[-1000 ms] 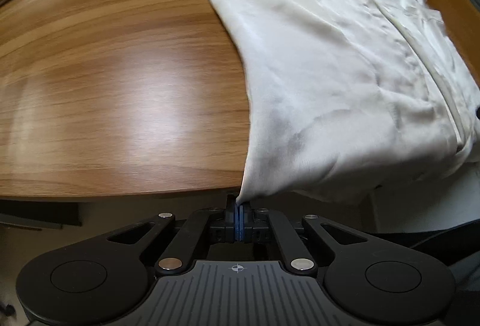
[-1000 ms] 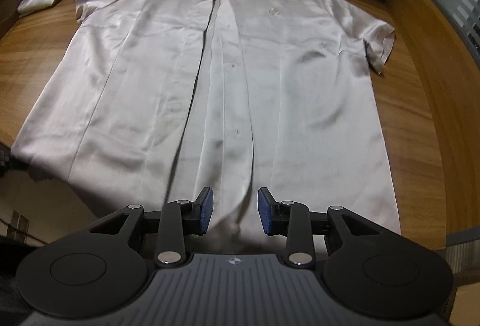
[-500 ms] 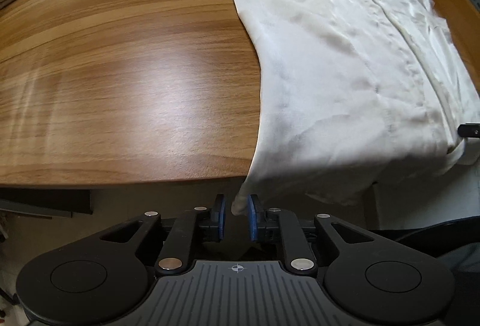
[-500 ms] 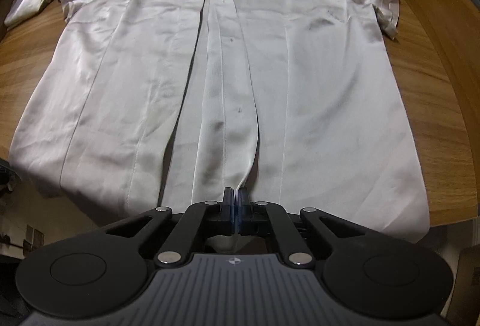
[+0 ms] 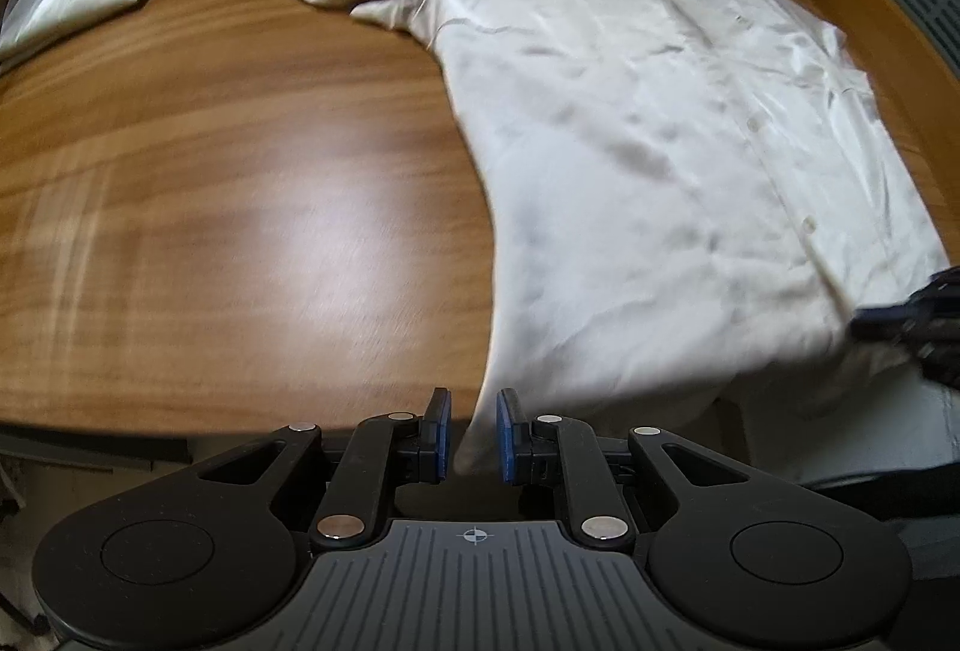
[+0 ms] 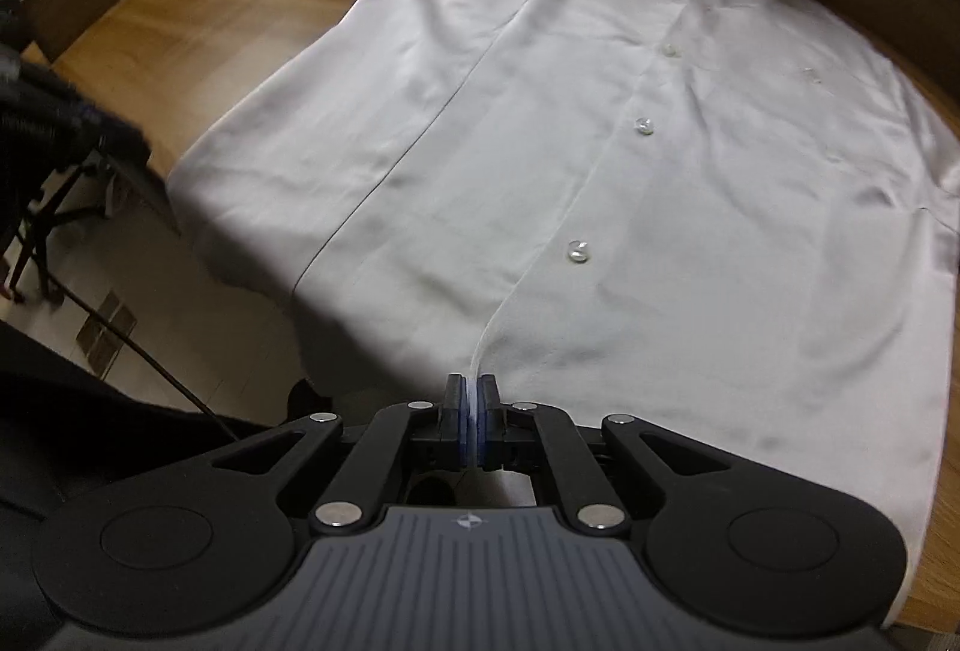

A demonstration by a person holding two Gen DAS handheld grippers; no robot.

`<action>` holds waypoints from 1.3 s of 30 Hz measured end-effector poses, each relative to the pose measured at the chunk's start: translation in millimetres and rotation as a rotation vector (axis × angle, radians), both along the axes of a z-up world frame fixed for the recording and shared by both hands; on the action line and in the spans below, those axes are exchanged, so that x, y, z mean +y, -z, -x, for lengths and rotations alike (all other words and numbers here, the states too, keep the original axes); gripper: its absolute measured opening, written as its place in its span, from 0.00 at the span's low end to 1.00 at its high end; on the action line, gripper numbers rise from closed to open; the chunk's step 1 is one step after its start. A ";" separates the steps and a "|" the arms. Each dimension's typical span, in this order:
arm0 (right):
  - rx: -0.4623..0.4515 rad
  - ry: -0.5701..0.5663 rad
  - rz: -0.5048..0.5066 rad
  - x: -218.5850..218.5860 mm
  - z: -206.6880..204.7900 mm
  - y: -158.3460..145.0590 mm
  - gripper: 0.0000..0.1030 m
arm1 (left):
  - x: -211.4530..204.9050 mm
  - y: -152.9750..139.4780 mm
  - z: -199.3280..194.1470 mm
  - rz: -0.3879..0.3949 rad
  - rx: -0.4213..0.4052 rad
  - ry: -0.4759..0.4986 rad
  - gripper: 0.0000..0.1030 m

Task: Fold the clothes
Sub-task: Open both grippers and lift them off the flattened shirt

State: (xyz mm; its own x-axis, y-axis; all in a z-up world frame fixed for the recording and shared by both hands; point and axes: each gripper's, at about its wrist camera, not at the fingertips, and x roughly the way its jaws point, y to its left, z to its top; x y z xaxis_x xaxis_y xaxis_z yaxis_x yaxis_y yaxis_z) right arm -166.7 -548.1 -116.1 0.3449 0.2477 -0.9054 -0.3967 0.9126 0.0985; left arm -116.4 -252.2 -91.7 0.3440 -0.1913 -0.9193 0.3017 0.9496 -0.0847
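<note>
Your right gripper (image 6: 472, 426) pinches the shirt (image 6: 600, 141) hem; your left gripper (image 5: 471, 435) stands spread around its corner. Pull now and that loose corner slips out, skewing the fold.

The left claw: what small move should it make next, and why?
Probably close the left claw on the corner of the hem. Its pads stand apart with the corner of the white shirt hanging loose between them, while the right claw is shut on the hem at the button placket. With both holds, the hem that hangs over the table edge could be lifted evenly.
</note>
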 end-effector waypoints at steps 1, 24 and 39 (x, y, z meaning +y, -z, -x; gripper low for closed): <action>-0.007 0.007 -0.004 -3.3 1.2 -2.1 0.07 | -2.2 -1.9 -1.2 -0.001 -0.007 0.005 0.18; -0.092 0.407 0.139 -142.3 27.4 -9.9 0.47 | -13.6 9.7 -3.1 -0.023 -0.025 0.011 0.40; -0.123 0.603 0.094 -182.2 -11.2 -31.3 0.47 | -4.7 -20.3 -58.5 -0.020 -0.071 -0.056 0.45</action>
